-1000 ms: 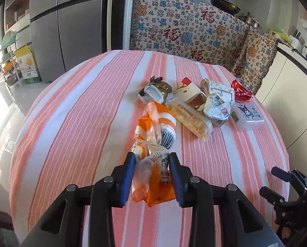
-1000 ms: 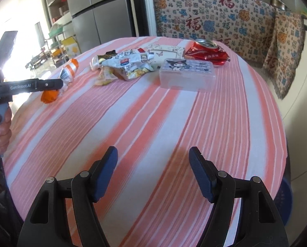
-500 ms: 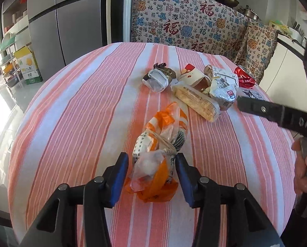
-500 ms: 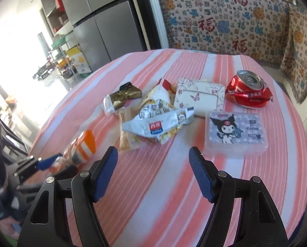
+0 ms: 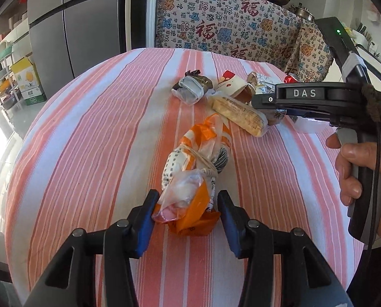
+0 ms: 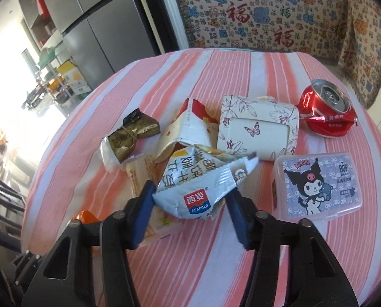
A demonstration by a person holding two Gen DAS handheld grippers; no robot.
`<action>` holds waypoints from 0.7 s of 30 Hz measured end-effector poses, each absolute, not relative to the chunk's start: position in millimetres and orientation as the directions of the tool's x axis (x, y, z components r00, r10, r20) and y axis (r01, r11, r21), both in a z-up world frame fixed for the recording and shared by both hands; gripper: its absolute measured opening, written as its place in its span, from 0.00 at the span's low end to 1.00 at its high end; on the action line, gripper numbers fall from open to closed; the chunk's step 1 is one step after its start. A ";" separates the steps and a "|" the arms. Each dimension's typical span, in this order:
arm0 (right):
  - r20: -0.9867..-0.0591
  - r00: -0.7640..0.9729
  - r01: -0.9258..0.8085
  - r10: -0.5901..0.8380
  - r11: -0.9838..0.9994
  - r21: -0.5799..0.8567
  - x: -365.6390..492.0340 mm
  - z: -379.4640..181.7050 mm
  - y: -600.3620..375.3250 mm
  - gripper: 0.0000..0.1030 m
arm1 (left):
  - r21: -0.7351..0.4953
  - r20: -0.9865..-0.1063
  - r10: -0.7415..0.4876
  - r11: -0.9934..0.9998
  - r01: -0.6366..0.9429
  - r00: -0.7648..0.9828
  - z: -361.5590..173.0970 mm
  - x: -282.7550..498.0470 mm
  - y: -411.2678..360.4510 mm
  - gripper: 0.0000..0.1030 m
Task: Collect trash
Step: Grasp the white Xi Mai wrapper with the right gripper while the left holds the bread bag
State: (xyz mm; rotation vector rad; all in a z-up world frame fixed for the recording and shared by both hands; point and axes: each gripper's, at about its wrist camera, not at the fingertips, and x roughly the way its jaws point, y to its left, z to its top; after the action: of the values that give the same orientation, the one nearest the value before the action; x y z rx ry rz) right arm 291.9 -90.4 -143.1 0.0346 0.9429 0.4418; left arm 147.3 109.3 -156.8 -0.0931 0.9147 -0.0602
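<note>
An orange and white plastic bag [image 5: 198, 163], tied with string, lies on the striped tablecloth [image 5: 101, 140]. Its near end sits between the fingers of my left gripper [image 5: 188, 197], which is open; the right pad stands clear of the bag. My right gripper [image 6: 190, 192] is closing on a crumpled white snack wrapper [image 6: 198, 179], and both pads touch its sides. Around the wrapper lie a gold wrapper [image 6: 131, 133], a torn red and white carton [image 6: 188, 128], a floral box [image 6: 259, 128], a biscuit pack [image 5: 239, 115] and a crushed red can [image 6: 326, 112].
A clear plastic box [image 6: 315, 184] with a cartoon label sits right of the wrapper. A hand [image 5: 356, 168] holds the right gripper's handle at the table's right edge. A grey fridge [image 5: 83, 25] and a patterned cloth [image 5: 228, 23] stand behind the round table.
The left jaws widened and let go of the orange bag. The right gripper swung left over the trash pile and its jaws narrowed onto the white wrapper.
</note>
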 end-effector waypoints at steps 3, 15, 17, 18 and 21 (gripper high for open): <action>-0.770 0.503 -0.395 0.393 0.897 0.200 278.4 -138.7 -94.6 0.39 | -0.112 -0.787 -0.099 0.994 0.016 0.608 -155.7 145.6 111.3 0.47; -0.827 0.376 -0.595 0.419 0.793 0.131 201.3 -140.9 -142.5 0.41 | -0.140 -0.783 -0.175 0.985 0.105 0.596 -148.6 137.0 113.0 0.53; -0.834 0.375 -0.583 0.405 0.802 0.127 197.5 -142.2 -155.5 0.44 | -0.137 -0.789 -0.188 0.982 0.131 0.585 -148.4 139.1 112.9 0.53; -0.837 0.375 -0.576 0.400 0.808 0.128 196.4 -142.9 -160.6 0.44 | -0.135 -0.795 -0.194 0.980 0.144 0.575 -148.2 141.3 111.9 0.57; -0.837 0.380 -0.548 0.394 0.825 0.140 193.1 -142.9 -172.8 0.54 | -0.136 -0.808 -0.213 0.975 0.177 0.549 -148.4 144.8 109.8 0.65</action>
State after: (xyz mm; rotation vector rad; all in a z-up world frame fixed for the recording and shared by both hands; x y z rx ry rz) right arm 193.1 -172.8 -142.9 -0.1700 1.0163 0.6051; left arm 144.8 109.8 -148.4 -0.0399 0.9624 -0.2308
